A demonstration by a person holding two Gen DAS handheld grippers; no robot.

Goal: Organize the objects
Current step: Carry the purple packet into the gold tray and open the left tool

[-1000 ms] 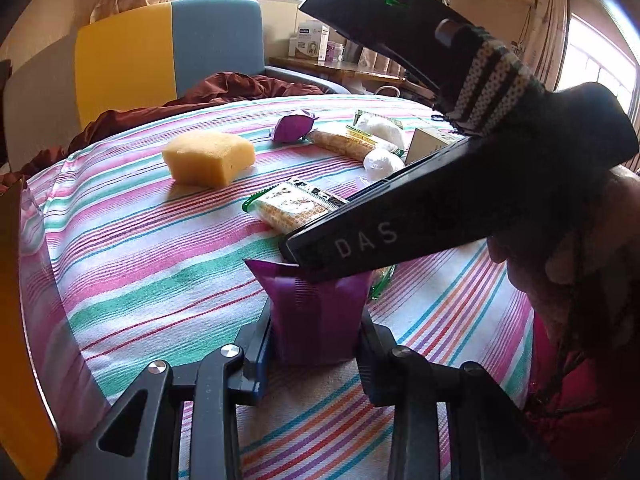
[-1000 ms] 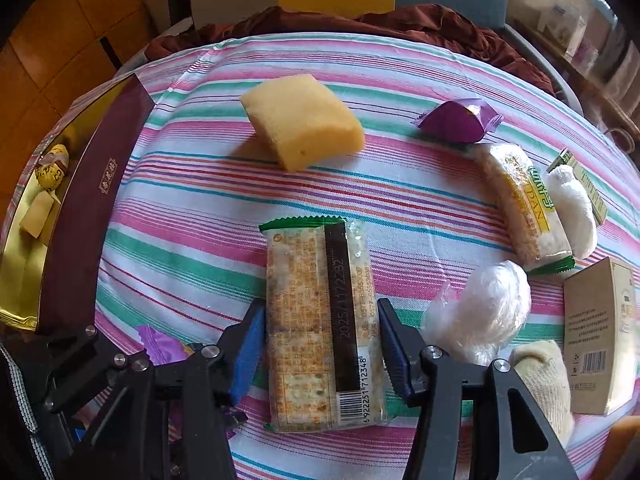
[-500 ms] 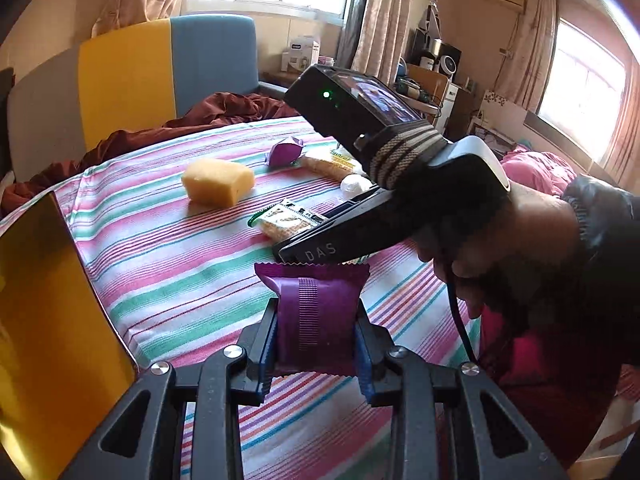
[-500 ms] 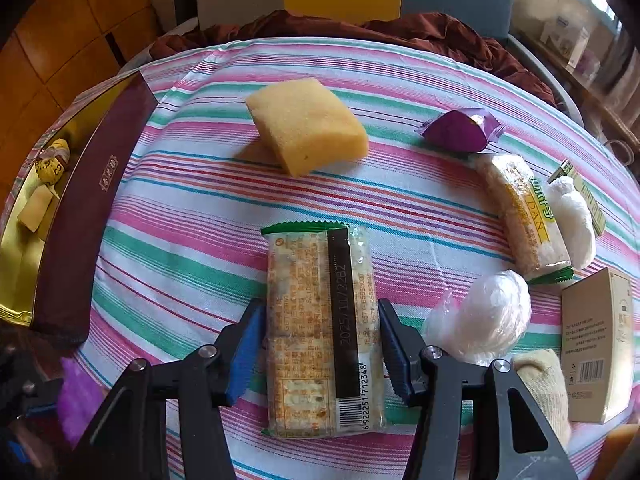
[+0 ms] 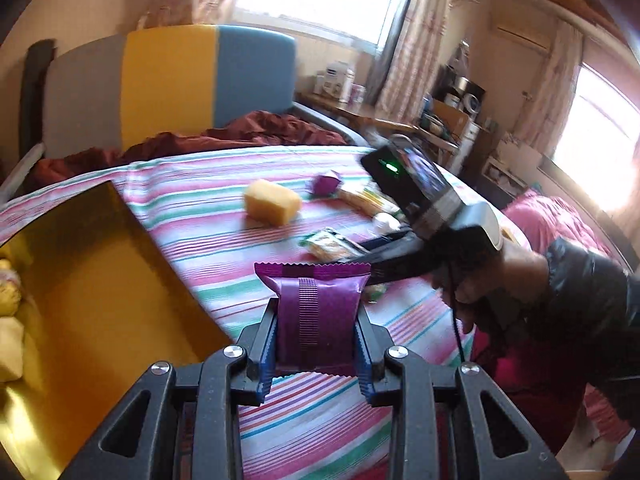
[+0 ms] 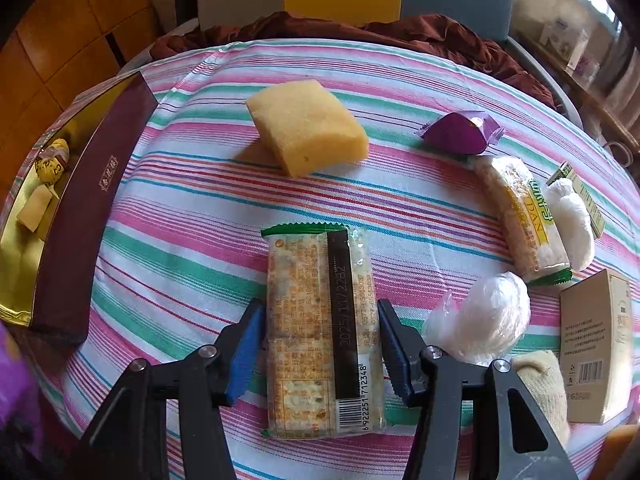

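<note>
My left gripper (image 5: 316, 312) is shut on a purple snack packet (image 5: 316, 316) and holds it above the striped tablecloth, just right of the gold-lined box (image 5: 92, 280). My right gripper (image 6: 320, 320) is open, its jaws either side of a green-edged cracker packet (image 6: 320, 328) that lies flat on the cloth. The box also shows at the left of the right wrist view (image 6: 76, 220), with wrapped items inside. The right gripper's body (image 5: 432, 216) shows in the left wrist view.
On the cloth lie a yellow sponge (image 6: 306, 126), a second purple packet (image 6: 460, 132), a long cracker packet (image 6: 520, 216), two white wrapped lumps (image 6: 480, 320), and a tan carton (image 6: 596, 356). A chair with dark red cloth (image 6: 360, 28) stands behind the table.
My left gripper has lifted the purple packet off the cloth and carried it left toward the gold box. My right gripper has stayed around the cracker packet, still open.
</note>
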